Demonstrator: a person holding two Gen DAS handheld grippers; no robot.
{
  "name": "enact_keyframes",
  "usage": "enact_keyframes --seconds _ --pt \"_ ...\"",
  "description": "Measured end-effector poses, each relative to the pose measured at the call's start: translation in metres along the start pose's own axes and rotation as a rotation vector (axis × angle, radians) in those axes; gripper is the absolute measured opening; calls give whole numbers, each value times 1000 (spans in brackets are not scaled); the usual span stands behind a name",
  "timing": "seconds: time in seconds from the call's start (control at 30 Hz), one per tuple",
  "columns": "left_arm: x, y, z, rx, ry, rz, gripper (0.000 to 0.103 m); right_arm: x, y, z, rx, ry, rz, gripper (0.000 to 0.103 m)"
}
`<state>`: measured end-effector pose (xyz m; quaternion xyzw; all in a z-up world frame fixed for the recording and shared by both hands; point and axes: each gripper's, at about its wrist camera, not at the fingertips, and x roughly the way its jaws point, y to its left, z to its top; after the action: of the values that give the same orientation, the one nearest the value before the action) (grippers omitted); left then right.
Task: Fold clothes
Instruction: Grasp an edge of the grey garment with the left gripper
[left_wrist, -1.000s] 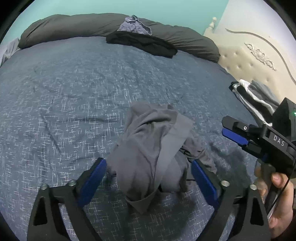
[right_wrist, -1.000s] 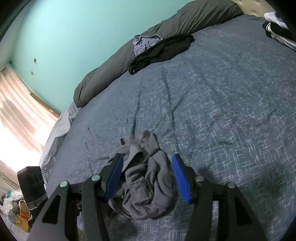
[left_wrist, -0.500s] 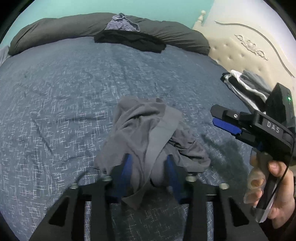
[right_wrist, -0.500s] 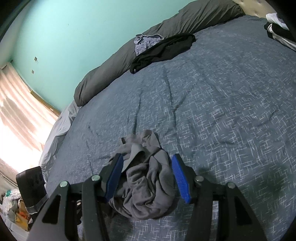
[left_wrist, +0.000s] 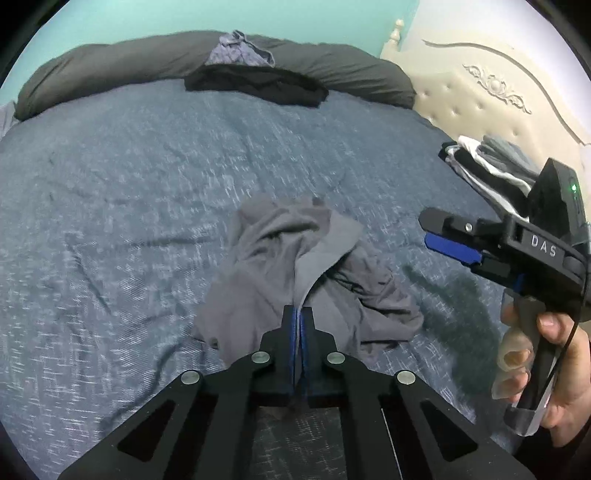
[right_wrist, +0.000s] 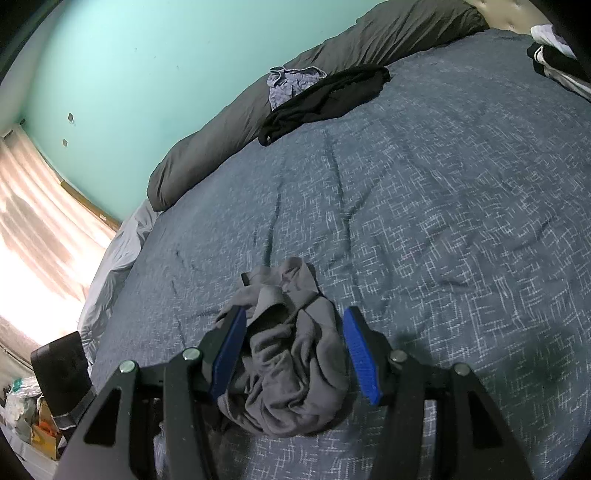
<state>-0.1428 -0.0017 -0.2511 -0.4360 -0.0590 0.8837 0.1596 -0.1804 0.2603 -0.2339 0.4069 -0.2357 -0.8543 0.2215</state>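
Left gripper (left_wrist: 298, 314) fingers clamped on grey garment (left_wrist: 295, 273); right gripper (right_wrist: 293, 350) fingers apart, straddling it. Best: lift slowly, shake out, find second edge.

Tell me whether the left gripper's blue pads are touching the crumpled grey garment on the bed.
Touching. The left wrist view shows the left gripper shut on a ridge of the crumpled grey garment, fabric pinched between its pads.

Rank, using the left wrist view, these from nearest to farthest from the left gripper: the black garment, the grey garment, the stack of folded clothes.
1. Grey garment: pinched in the left gripper, centre of the bed.
2. Stack of folded clothes: right, beside the headboard.
3. Black garment: far edge, against the rolled duvet.
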Motion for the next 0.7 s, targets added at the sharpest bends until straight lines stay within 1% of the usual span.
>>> enact_keyframes --seconds 0.23,0.4,0.5,0.6,0.7 --pt "-29 36 6 -85 -93 70 2 3 1 3 0 11 -5 56" --pt "-53 81 6 -200 -150 108 2 13 8 2 -15 38 -4 56" --pt "-60 98 2 -250 -158 121 2 21 14 0 -26 60 -5 56" --pt "-63 103 -3 -245 -154 139 2 29 25 -1 -44 78 11 56" --pt "-61 106 -7 -250 -144 136 2 36 41 -3 -84 95 51 56"
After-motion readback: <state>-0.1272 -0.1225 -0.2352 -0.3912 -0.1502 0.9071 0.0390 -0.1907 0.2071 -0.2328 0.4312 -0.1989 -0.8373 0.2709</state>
